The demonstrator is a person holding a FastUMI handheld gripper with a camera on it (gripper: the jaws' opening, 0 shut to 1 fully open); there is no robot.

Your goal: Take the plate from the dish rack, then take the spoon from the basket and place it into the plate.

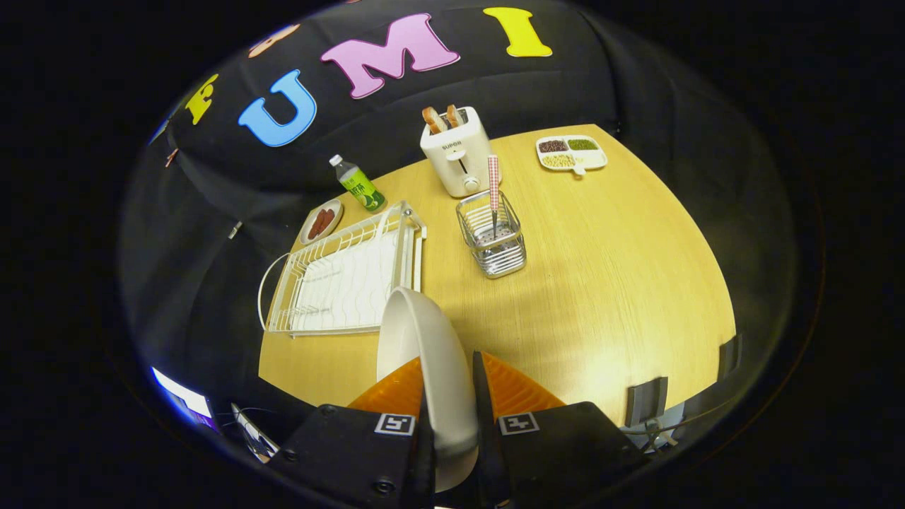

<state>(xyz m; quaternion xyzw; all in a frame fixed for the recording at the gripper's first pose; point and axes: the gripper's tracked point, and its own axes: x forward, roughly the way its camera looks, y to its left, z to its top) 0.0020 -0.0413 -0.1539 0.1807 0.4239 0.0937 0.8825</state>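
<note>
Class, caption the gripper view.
Gripper shut on white plate, held edge-on above table beside dish rack.

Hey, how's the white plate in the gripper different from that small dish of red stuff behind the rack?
The plate stands on edge, empty, clamped between the gripper fingers above the table; the small dish lies flat beside the dish rack, holding reddish pieces. The plate looks far bigger, being nearer. Both are round.

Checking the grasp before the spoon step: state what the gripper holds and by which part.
The gripper is shut on the white plate, pinching its near rim edge-on between both fingers; the plate stands upright above the table, beside the dish rack.
</note>
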